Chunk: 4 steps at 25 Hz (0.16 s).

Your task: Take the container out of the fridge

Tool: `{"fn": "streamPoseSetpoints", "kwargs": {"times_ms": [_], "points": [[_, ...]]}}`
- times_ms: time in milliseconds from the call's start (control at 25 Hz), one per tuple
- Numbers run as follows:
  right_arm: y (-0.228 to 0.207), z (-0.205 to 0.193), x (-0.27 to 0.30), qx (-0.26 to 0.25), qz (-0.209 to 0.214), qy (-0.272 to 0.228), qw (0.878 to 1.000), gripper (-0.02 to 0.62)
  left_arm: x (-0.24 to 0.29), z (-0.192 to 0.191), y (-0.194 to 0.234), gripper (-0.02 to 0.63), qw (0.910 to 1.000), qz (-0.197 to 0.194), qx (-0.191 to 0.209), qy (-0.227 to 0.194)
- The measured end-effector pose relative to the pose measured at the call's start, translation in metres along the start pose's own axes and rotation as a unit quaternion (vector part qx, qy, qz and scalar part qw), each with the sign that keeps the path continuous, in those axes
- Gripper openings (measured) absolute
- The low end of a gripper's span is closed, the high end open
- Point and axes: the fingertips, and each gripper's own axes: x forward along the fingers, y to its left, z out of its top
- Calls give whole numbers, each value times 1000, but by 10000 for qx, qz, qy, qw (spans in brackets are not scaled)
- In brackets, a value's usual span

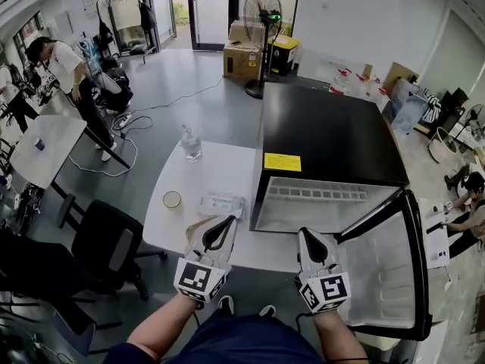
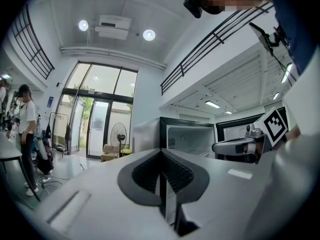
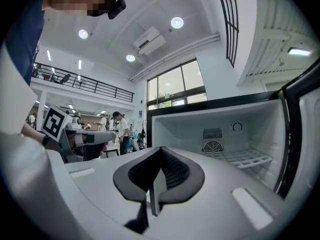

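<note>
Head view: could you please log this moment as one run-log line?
fridge: door open | left gripper: shut, empty | right gripper: shut, empty | container: none visible inside fridge

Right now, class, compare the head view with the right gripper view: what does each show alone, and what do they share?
Only the head view: the white table with a cup and a bottle. Only the right gripper view: the round vent and wire shelf inside the fridge. Both: the open fridge and the right gripper, jaws together.
</note>
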Motion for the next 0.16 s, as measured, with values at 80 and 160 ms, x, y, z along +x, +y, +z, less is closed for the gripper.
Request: {"fn": "streamPoseSetpoints", "kwargs": {"times_ms": [80,160], "points": [[2,-3,2,-2,-8,62,10000,6,0,-2,4,3,10000,20,-34,9],[4,-6,4,-2,-12,120,9999,6,-1,-3,7,3,10000,23,-49,22]]}}
